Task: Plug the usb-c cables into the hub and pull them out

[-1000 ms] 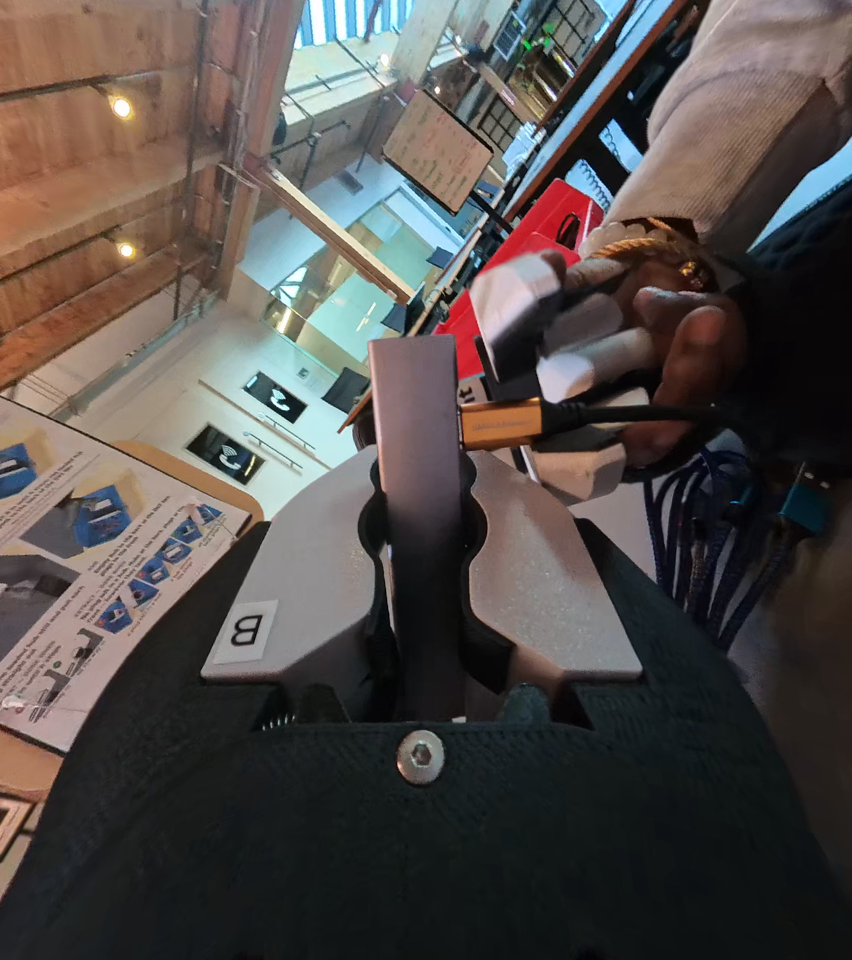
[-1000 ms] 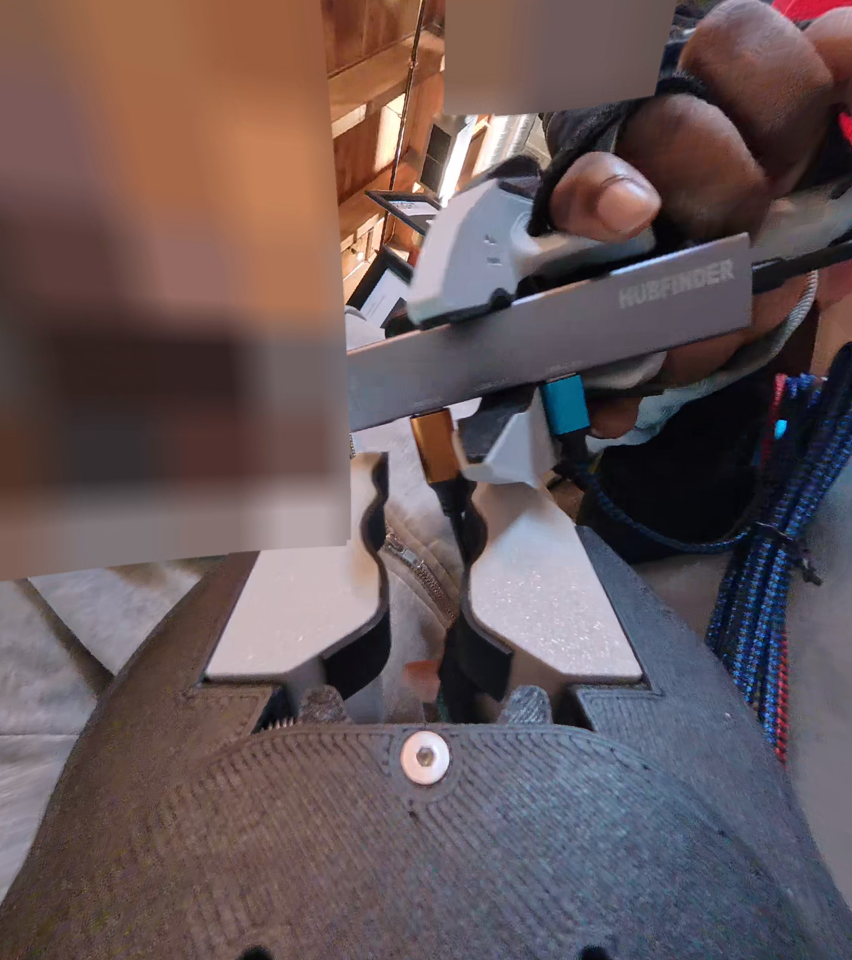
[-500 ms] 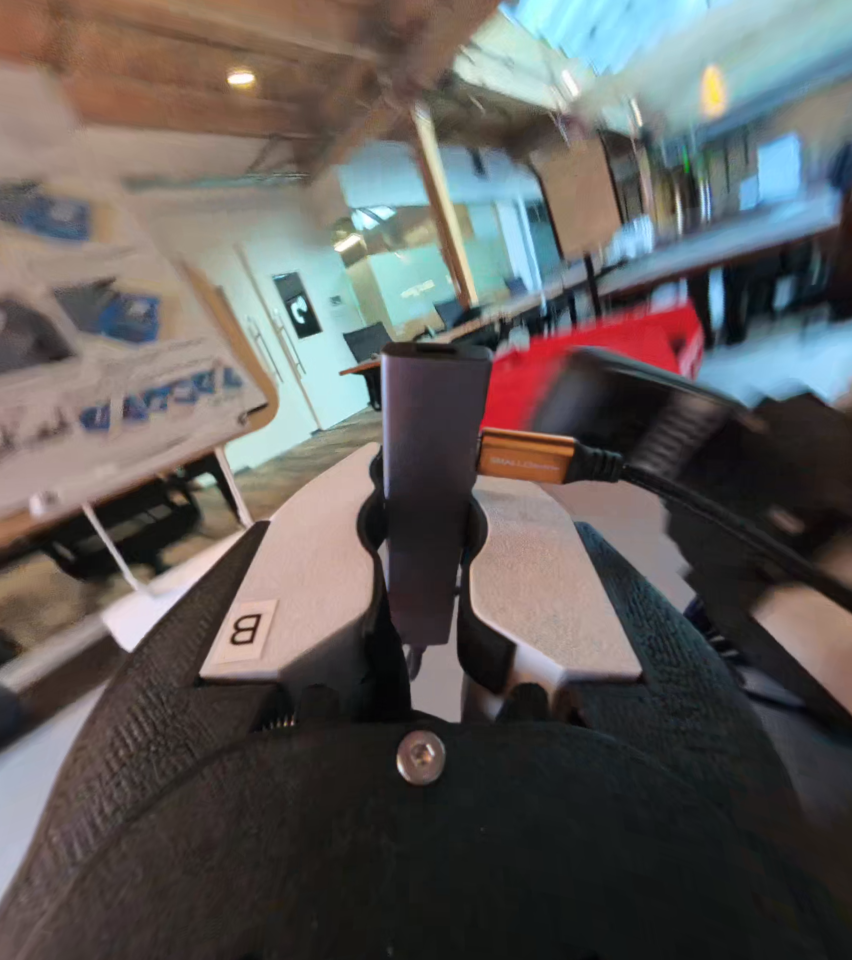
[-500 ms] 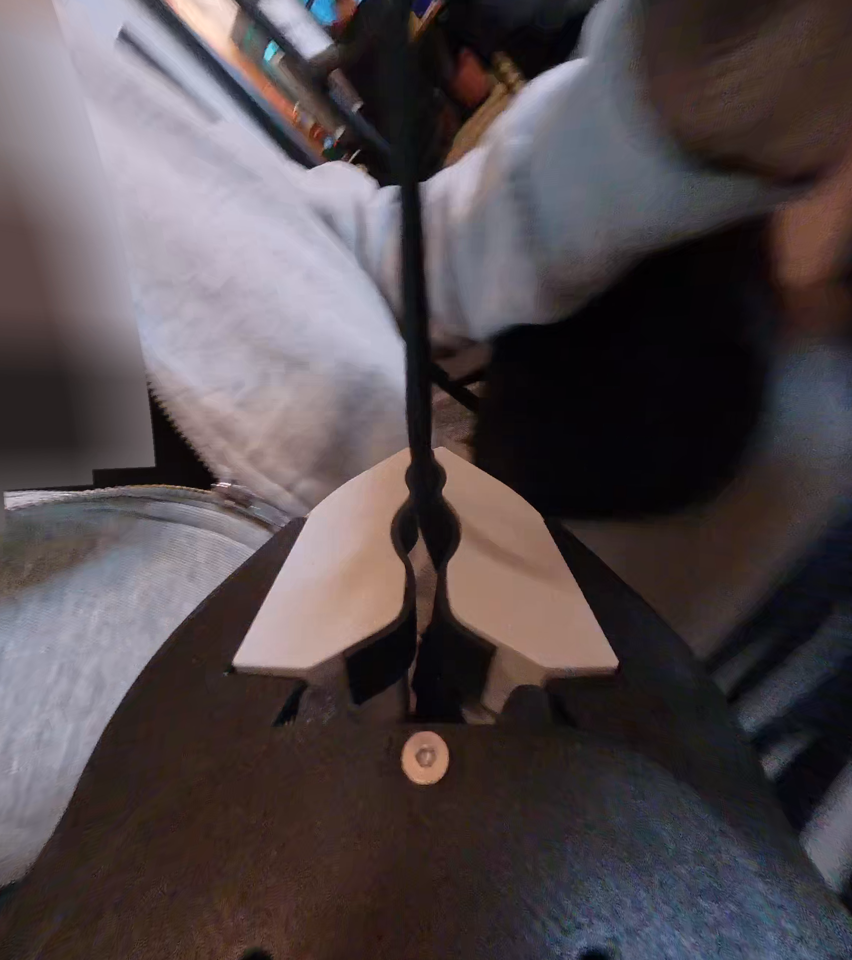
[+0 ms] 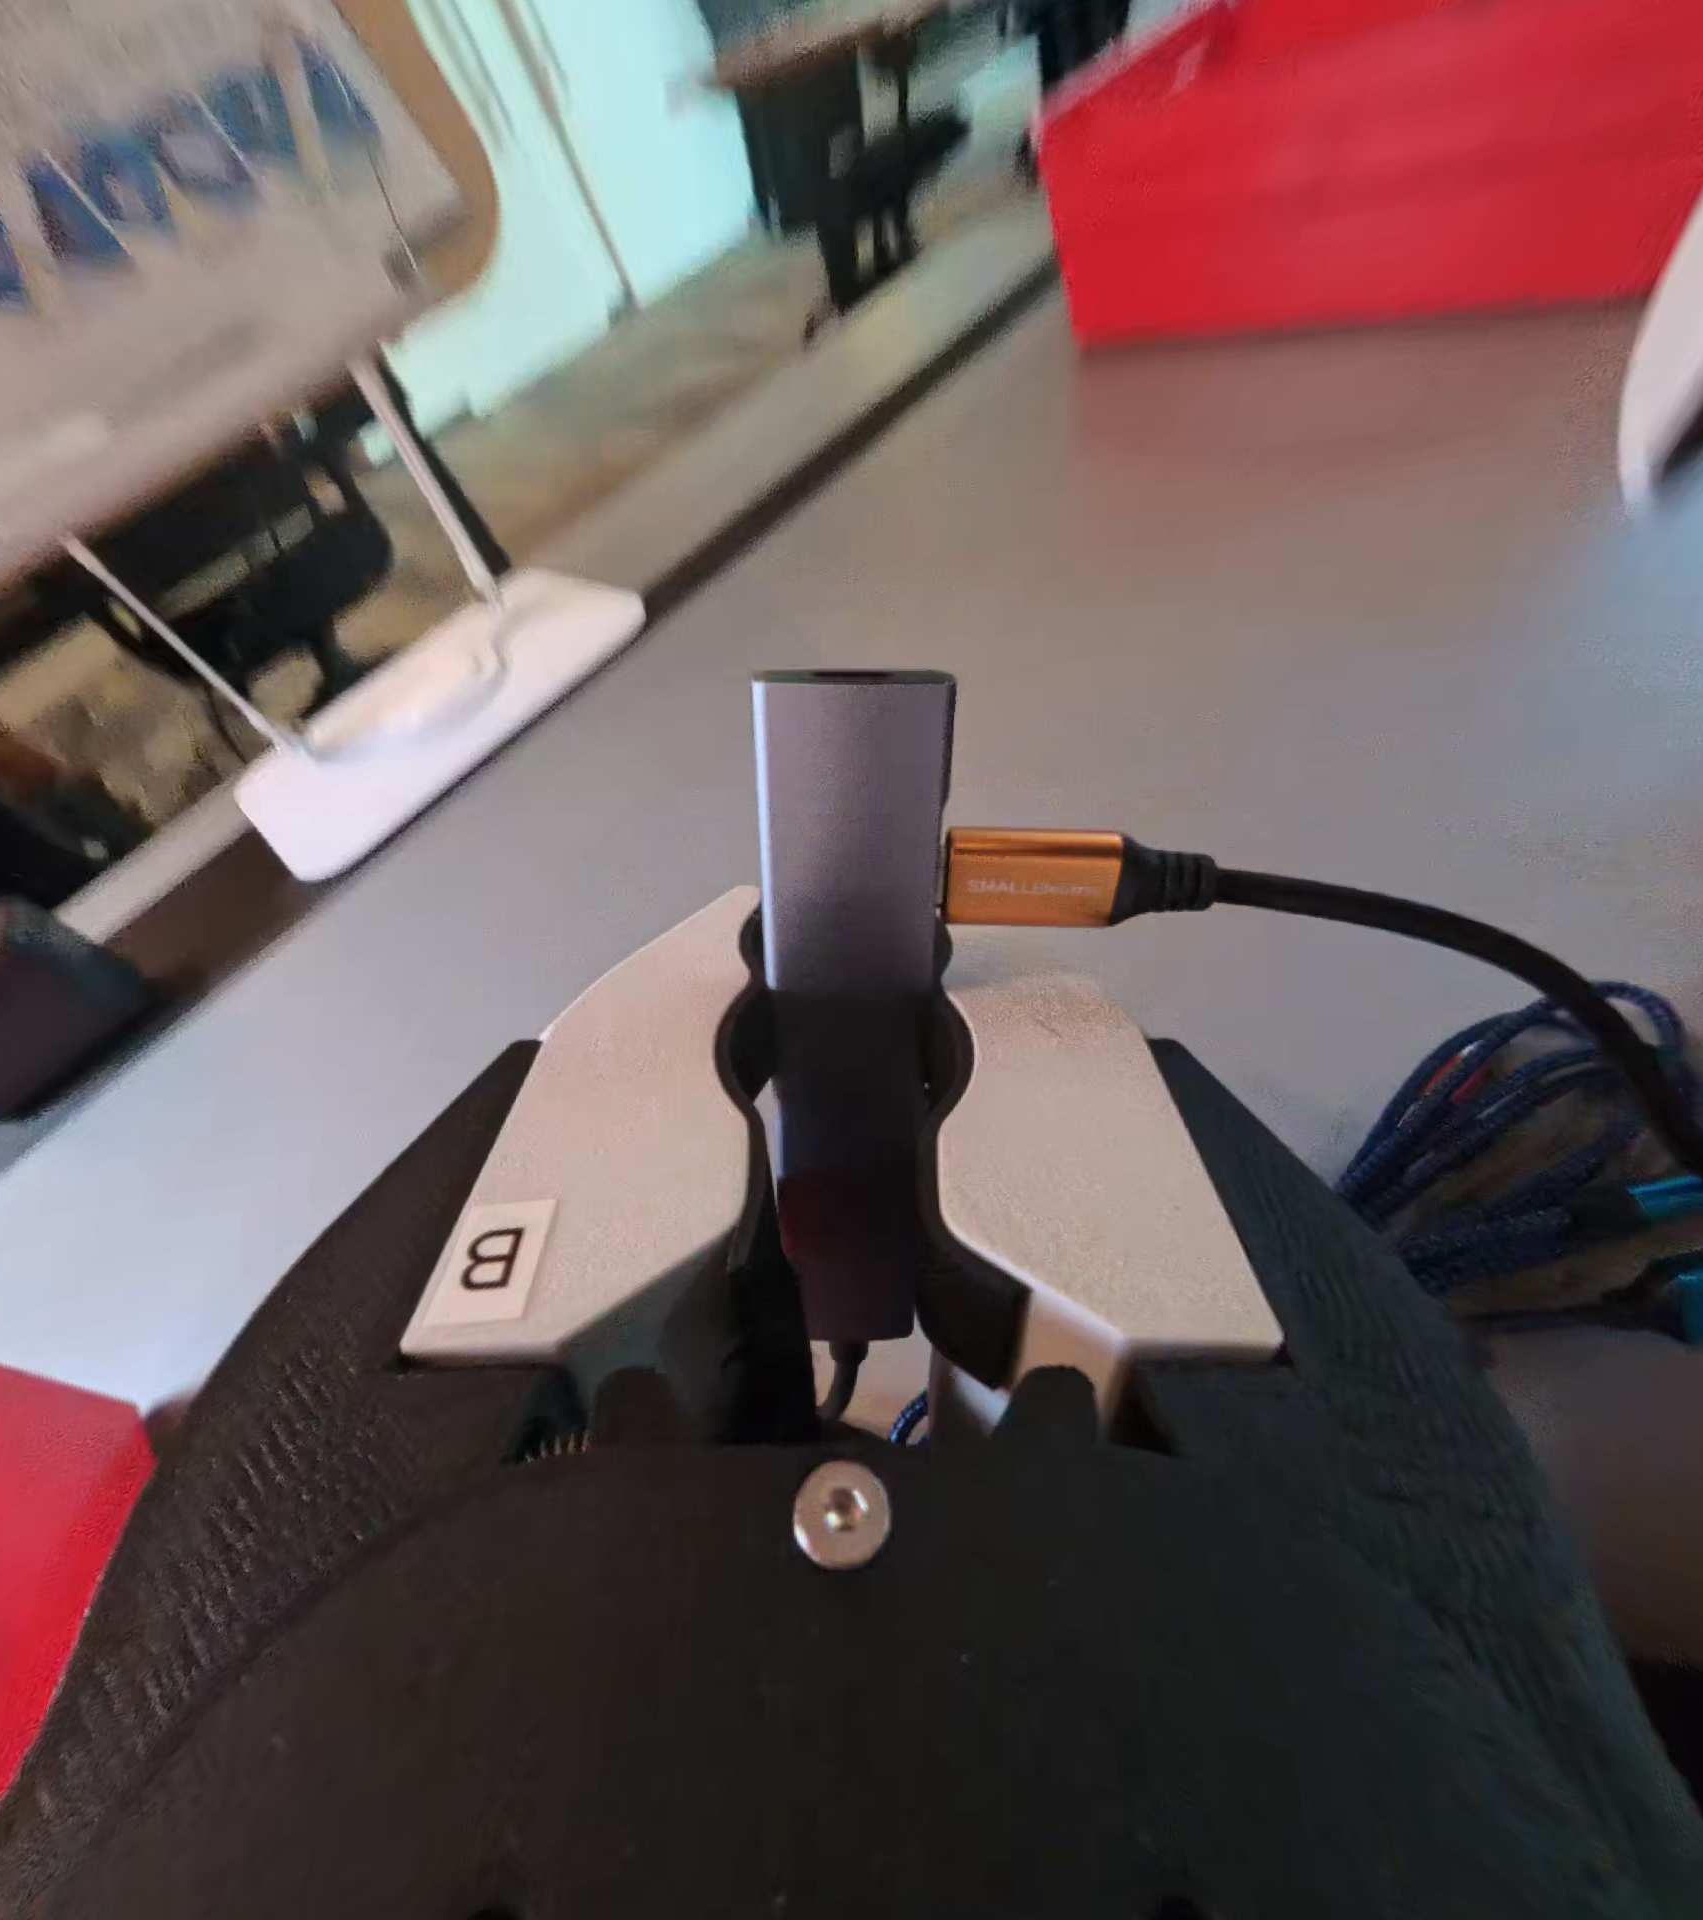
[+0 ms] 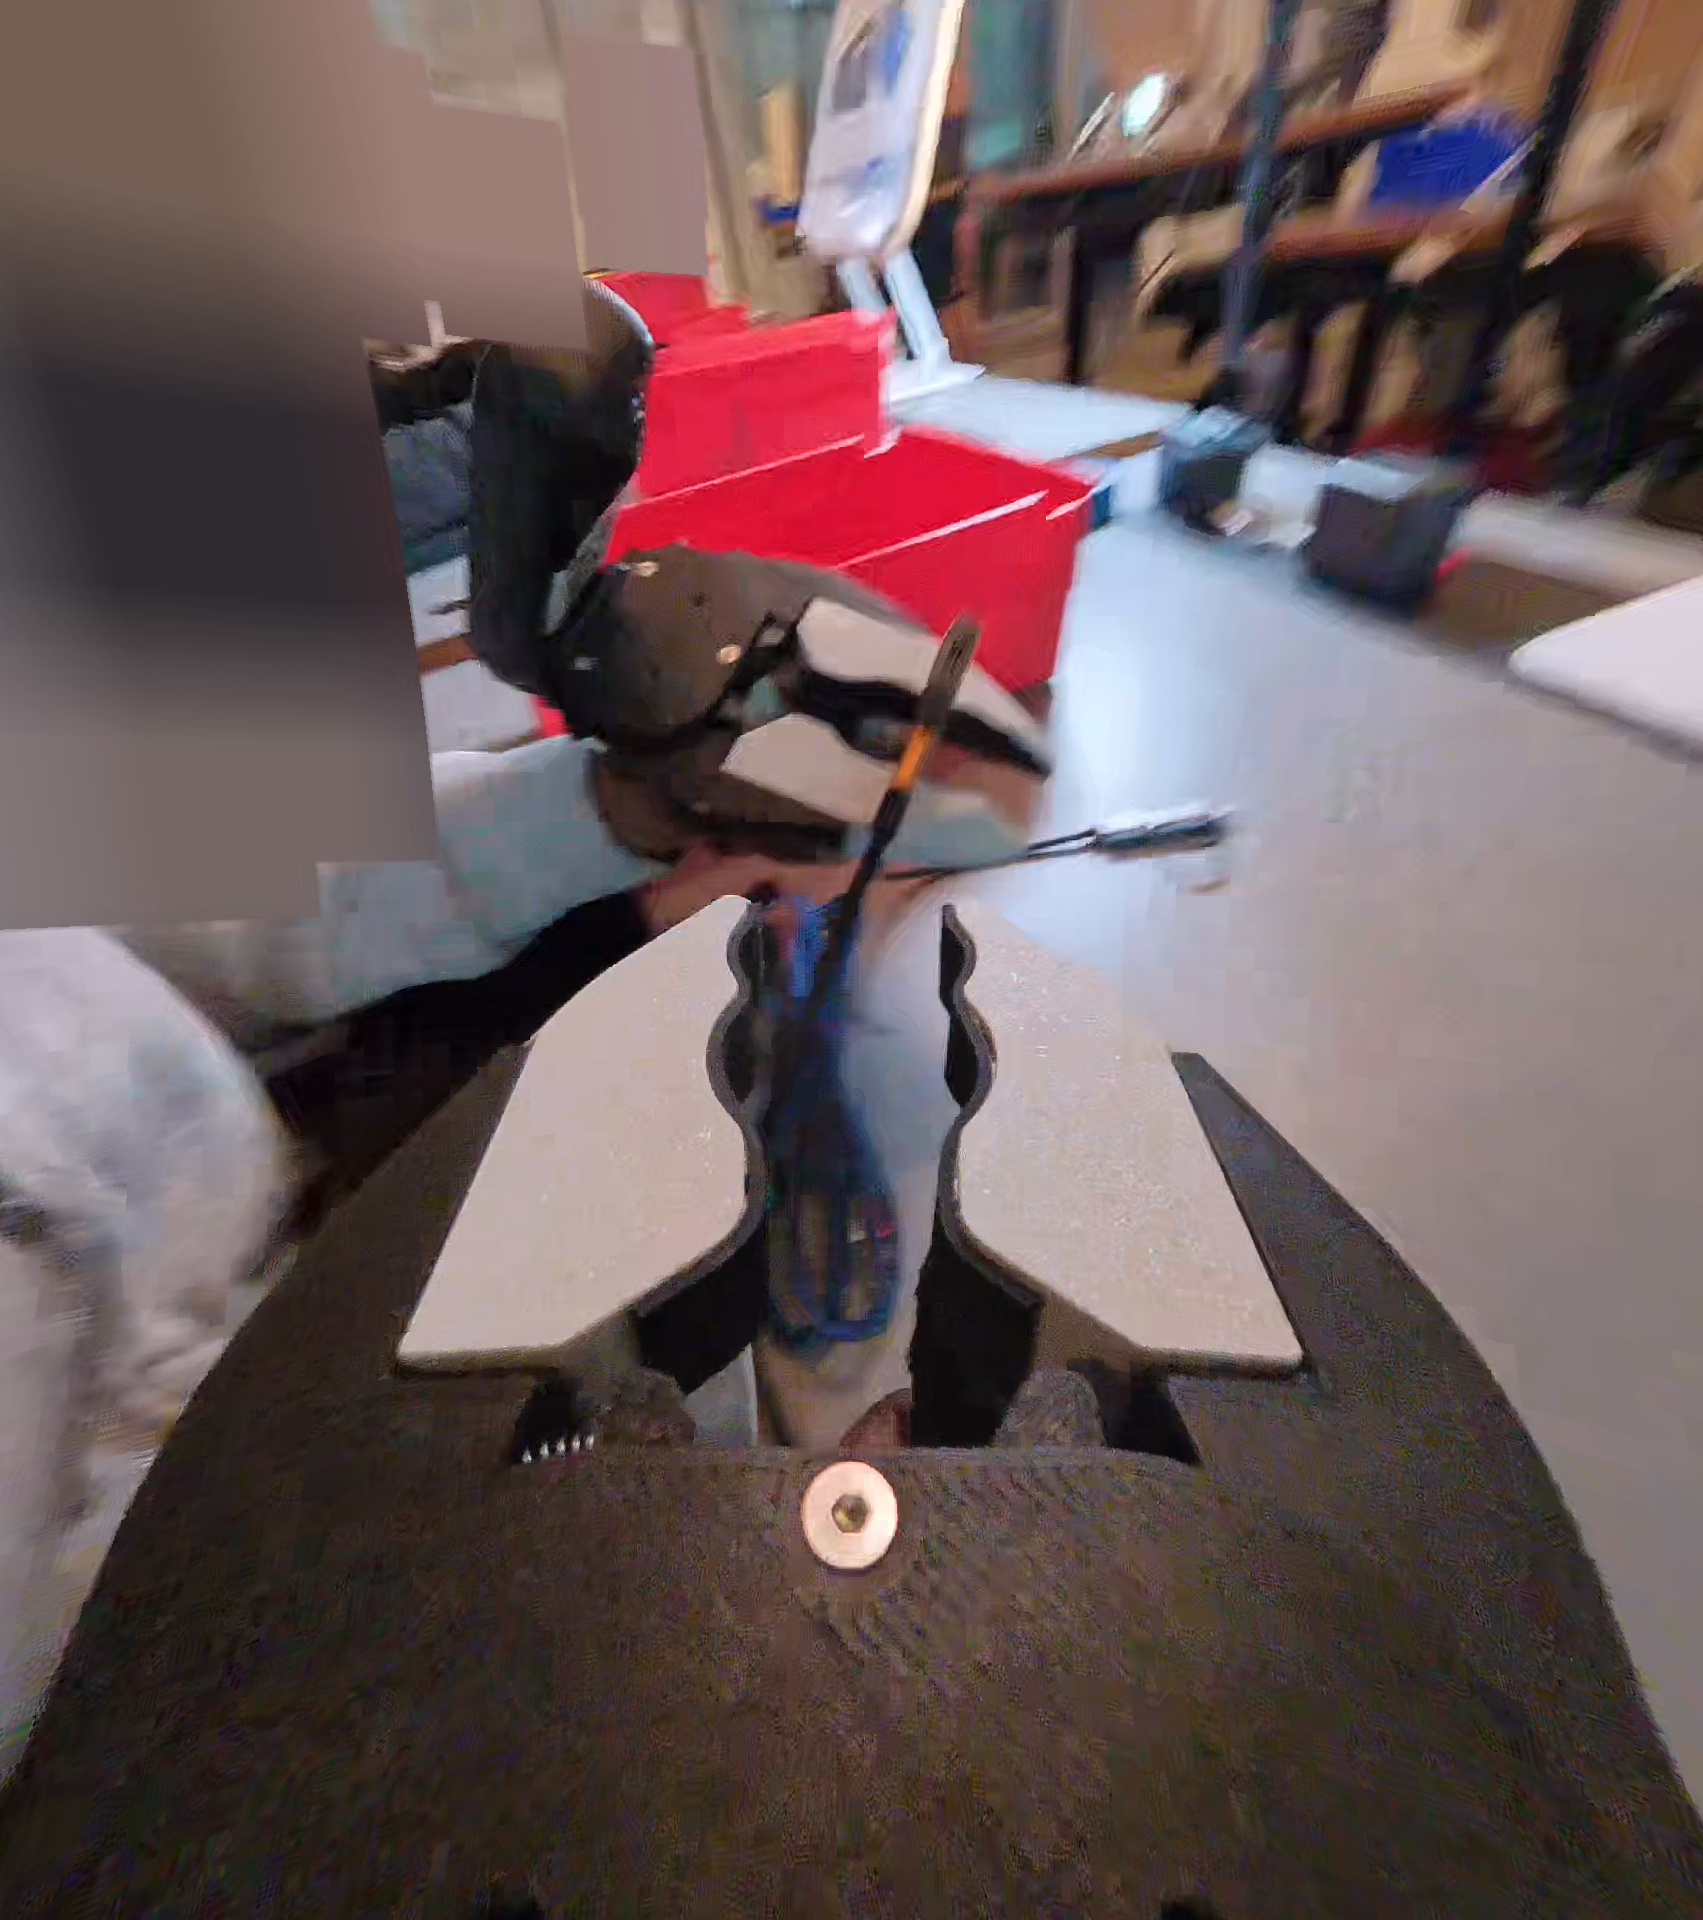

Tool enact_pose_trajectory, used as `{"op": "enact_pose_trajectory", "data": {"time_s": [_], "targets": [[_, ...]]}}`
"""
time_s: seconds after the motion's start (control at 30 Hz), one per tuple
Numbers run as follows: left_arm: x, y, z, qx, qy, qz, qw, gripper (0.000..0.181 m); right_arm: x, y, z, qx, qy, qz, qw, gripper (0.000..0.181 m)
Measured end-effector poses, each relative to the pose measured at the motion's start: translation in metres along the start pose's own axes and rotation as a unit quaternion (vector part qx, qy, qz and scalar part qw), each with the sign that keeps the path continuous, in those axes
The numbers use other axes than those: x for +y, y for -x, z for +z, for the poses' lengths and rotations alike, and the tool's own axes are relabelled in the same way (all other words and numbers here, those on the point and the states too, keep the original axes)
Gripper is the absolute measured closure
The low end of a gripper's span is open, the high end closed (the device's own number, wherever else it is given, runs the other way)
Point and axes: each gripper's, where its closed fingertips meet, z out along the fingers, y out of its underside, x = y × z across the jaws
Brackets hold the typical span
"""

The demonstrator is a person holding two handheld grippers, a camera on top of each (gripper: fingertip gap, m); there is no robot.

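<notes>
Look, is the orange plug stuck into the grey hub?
Yes, in the left wrist view the orange plug sits in the side of the grey hub, which the left tool is pinching.

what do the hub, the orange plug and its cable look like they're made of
The hub looks like grey anodised metal: matte, even sheen, crisp edges, though painted plastic can't be ruled out. The orange plug seems to have a brushed, coppery metallic shell that catches light. Its black cable appears braided fabric, showing a fine woven texture, with a ribbed rubbery strain relief at the plug.

Black textured gripper bodies (image 5: 826, 1714), grey scalloped fingers (image 6: 618, 1143), silver screw (image 6: 848, 1514), light sleeve (image 6: 514, 831).
</notes>
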Motion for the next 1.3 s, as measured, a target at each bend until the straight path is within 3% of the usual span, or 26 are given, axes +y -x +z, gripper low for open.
{"op": "enact_pose_trajectory", "data": {"time_s": [0.1, 0.2, 0.4, 0.6, 0.9, 1.1, 1.3], "targets": [[0.011, -0.011, 0.009, 0.022, 0.096, -0.050, 0.994, 0.155, -0.013, -0.015, -0.004, 0.184, -0.024, -0.210, 0.960, 0.139], [0.018, -0.019, 0.014, 0.034, 0.137, -0.099, 0.985, 0.156, 0.001, -0.008, 0.019, 0.257, 0.025, -0.332, 0.907, 0.142], [0.027, -0.032, 0.017, 0.060, 0.163, -0.126, 0.977, 0.156, 0.025, -0.030, 0.048, 0.296, 0.127, -0.434, 0.842, 0.141], [0.032, -0.039, 0.020, 0.091, 0.165, -0.146, 0.971, 0.156, 0.032, -0.043, 0.058, 0.296, 0.183, -0.482, 0.804, 0.157], [0.042, -0.048, 0.026, 0.113, 0.170, -0.163, 0.965, 0.155, 0.050, -0.056, 0.063, 0.297, 0.216, -0.463, 0.807, 0.170], [0.044, -0.051, 0.030, 0.128, 0.133, -0.181, 0.966, 0.155, 0.057, -0.057, 0.063, 0.284, 0.198, -0.356, 0.868, 0.170], [0.044, -0.049, 0.032, 0.108, 0.126, -0.151, 0.974, 0.155, 0.059, -0.058, 0.063, 0.275, 0.185, -0.287, 0.899, 0.169]]}}
